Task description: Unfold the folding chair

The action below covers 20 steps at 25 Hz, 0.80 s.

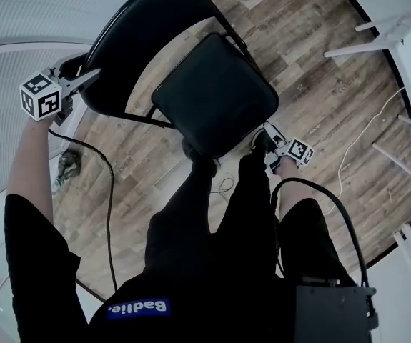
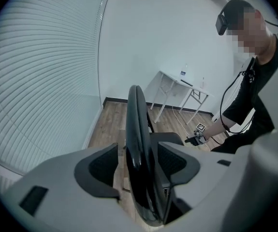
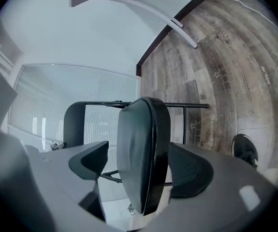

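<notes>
Head view, left claw [image 1: 83, 73] apart around chair backrest [image 1: 141, 34], right claw [image 1: 269, 138] apart around seat [image 1: 216, 95], white table [image 1: 362, 47] nearby.

Head camera's high over you, looking steeply down: the black padded folding chair [image 1: 212, 95] sits between your left gripper [image 1: 89, 76] and right gripper [image 1: 268, 136]. Left gripper camera's tight on the backrest edge [image 2: 136, 144], facing across to the right gripper beyond. Right gripper camera's just as tight on the seat edge [image 3: 143, 153], facing the white slatted blind [image 3: 80, 86]. All three share the chair and the grey-brown plank floor [image 1: 319, 98].
</notes>
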### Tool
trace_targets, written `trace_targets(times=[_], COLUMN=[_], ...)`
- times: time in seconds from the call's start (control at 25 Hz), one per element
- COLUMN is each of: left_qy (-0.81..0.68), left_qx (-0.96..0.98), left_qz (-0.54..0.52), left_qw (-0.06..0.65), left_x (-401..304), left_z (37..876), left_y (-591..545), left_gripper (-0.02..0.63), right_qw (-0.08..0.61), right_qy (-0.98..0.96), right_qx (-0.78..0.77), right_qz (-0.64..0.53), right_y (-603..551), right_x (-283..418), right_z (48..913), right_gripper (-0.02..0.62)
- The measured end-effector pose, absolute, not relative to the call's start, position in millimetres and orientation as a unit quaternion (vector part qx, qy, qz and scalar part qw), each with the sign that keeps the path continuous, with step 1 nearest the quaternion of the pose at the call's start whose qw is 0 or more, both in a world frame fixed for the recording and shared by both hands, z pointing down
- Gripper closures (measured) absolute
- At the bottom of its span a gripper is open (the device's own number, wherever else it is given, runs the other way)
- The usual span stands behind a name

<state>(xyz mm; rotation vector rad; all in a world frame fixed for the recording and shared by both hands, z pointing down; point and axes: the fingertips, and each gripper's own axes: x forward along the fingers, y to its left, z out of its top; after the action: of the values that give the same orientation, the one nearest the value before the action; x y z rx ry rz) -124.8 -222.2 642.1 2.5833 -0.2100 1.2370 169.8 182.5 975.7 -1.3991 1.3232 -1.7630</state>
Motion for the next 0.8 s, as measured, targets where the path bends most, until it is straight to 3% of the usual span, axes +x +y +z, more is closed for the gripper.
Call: trace_targets(times=[0.56,0.8], left_qy=[-0.129,-0.178], left_qx=[0.913,0.92], left_qz=[0.367,0.313], left_qw=[0.122,0.154], left_x=[-125.2,-145.3], left_z=[547.7,504.4], left_y=[-215.5,-193.3], left_gripper=[0.367,0.367], right_qw=[0.237,0.247], right_qy=[0.515,0.53], right_qx=[-0.506,-0.494], right_qz=[-0.65,-0.644], right_y=[173.9,162.9], right_x=[157.0,148.5], right_z=[827.5,753.1], right_gripper=[0.232,0.233])
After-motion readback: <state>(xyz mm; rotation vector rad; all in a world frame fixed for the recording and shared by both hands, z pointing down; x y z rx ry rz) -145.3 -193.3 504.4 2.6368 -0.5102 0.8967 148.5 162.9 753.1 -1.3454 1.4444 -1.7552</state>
